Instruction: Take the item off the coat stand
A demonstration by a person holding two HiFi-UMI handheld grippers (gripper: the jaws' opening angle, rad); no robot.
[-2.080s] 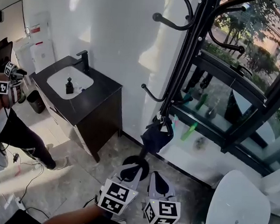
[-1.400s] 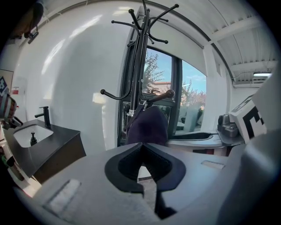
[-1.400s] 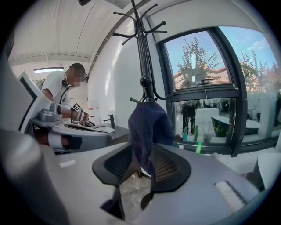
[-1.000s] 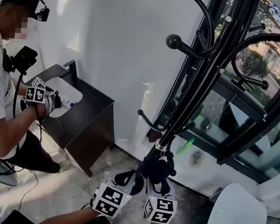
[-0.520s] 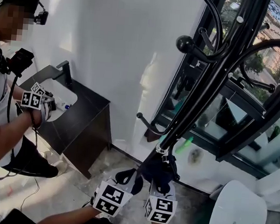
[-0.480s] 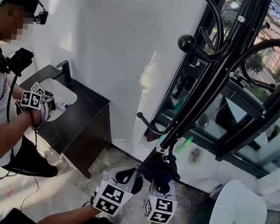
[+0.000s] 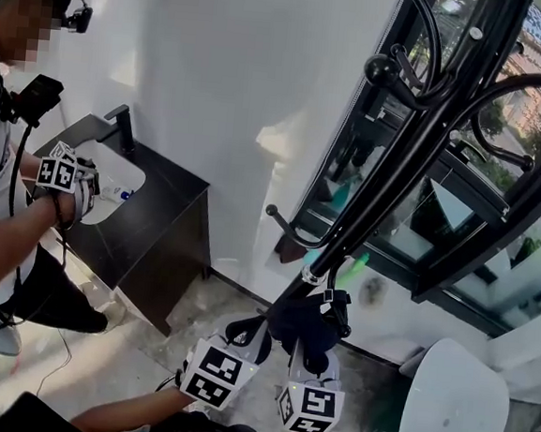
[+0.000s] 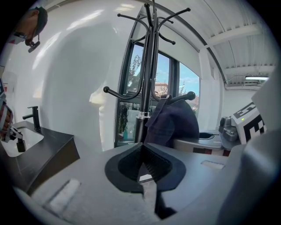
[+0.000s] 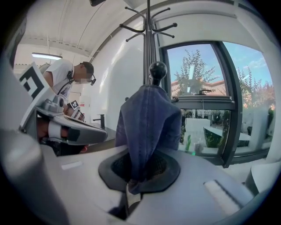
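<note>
So the right gripper (image 9: 131, 186) has just squeezed closed, pinching the bottom edge of the dark blue cloth (image 9: 147, 127). The left gripper (image 8: 142, 169) beside it is closed on nothing. Cloth's draped over a knobbed lower hook (image 9: 157, 69) of the coat stand (image 7: 386, 183).

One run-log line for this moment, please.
right tongs: just closed on blue cloth item | blue cloth item: draped over coat stand hook | left tongs: shut, empty

Your left gripper (image 8: 141, 153) and right gripper (image 9: 138, 170) are pale grey shells with black ribbed pads (image 8: 153, 165) — each carries a white cube (image 7: 217, 373) printed with black square markers. Your dark sleeve (image 7: 25, 415) ends short.
</note>
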